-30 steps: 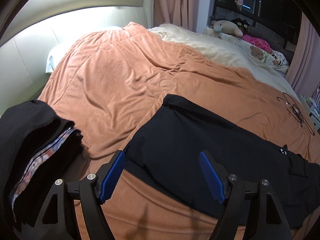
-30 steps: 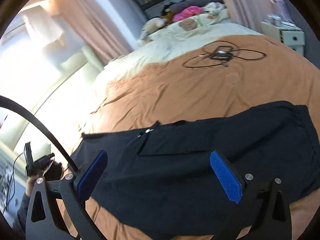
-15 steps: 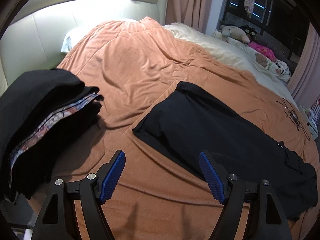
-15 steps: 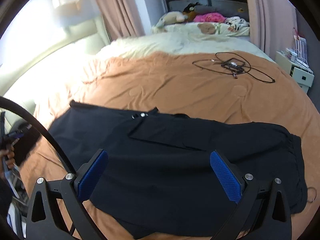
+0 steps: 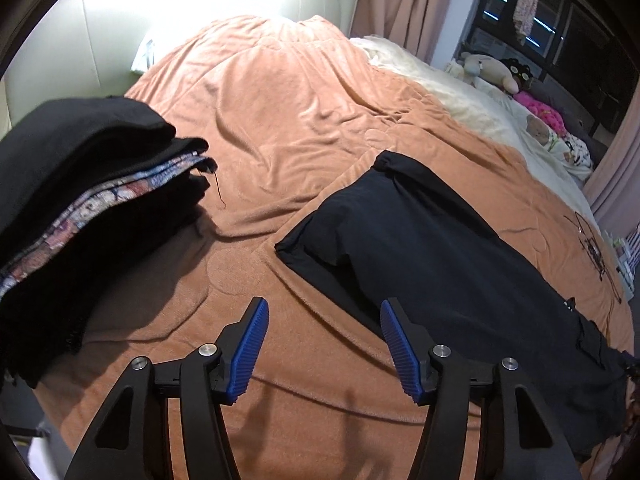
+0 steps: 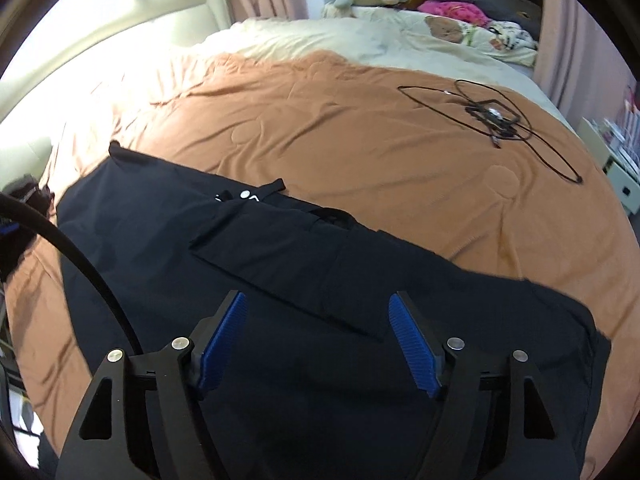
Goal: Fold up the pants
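1. The black fabric pants point(image 5: 452, 256) lie lengthwise on the orange quilted bedspread point(image 5: 304, 120), apparently legs stacked; cross folds remain.
2. The left claw point(image 5: 322, 346) is released, empty, near the hem.
3. The right claw point(image 6: 318, 346) is released, empty, over the pants.

Bed under orange blanket point(image 5: 304, 92), cream padded headboard point(image 5: 200, 12) brightly lit, pink curtains point(image 5: 404, 4), dark window point(image 5: 560, 20)

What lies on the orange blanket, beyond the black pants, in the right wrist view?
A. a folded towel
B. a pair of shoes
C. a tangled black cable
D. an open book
C: a tangled black cable lies on the orange blanket beyond the black pants.
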